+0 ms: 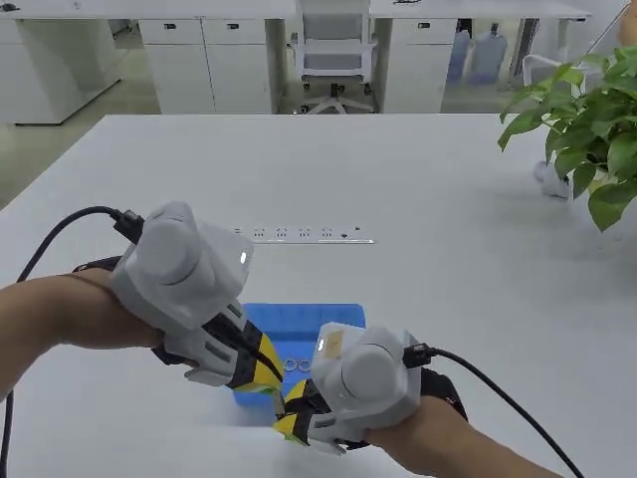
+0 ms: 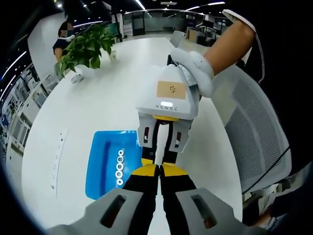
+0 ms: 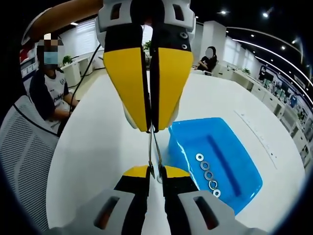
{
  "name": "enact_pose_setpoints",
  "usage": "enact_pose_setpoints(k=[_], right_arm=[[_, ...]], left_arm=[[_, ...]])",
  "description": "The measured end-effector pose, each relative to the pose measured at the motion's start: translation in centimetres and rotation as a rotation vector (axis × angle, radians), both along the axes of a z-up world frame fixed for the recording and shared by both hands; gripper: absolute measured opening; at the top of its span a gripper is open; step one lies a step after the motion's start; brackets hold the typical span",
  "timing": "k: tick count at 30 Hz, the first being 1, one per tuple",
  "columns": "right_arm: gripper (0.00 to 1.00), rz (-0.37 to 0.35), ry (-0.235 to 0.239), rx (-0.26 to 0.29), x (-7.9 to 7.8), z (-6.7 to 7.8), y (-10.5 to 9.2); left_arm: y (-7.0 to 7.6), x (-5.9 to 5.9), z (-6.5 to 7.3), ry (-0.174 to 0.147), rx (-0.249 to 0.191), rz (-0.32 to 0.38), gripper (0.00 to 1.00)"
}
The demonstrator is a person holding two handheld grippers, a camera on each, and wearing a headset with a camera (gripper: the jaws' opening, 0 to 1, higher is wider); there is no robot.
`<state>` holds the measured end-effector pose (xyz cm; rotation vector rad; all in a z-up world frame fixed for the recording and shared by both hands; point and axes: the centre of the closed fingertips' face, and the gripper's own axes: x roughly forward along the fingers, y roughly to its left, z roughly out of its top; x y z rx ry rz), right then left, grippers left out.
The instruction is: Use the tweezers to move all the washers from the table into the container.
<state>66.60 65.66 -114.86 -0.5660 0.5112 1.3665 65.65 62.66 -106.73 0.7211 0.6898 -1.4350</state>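
Head view: left tool (image 1: pixel 263 370) angled down-right

Five silver ring washers (image 3: pixel 209 175) lie flat in one straight row inside the container (image 3: pixel 234 147), a shallow blue tray. The tweezers (image 3: pixel 152 152), thin bare metal, are held off the surface just beside the tray. They are clamped at one end by the left gripper (image 2: pixel 159 169) and at the other by the right gripper (image 3: pixel 155 175).

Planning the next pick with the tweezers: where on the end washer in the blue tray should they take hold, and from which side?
Probably the ring: one tweezers tip through the hole of the end washer, the other outside its rim, coming down on the side away from the row. It lies flat on the blue tray floor, its neighbour close beside it.
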Motion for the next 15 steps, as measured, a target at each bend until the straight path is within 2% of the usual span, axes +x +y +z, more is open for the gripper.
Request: enact_pose_setpoints(k=[9, 15], right_arm=[[0.11, -0.001, 0.007, -0.006, 0.1, -0.94, -0.05], [0.11, -0.011, 0.01, 0.002, 0.43, -0.99, -0.09]], left_arm=[[0.02, 0.18, -1.01, 0.013, -0.001, -0.003, 0.05], [-0.02, 0.47, -1.03, 0.017, -0.008, 0.002, 0.05]])
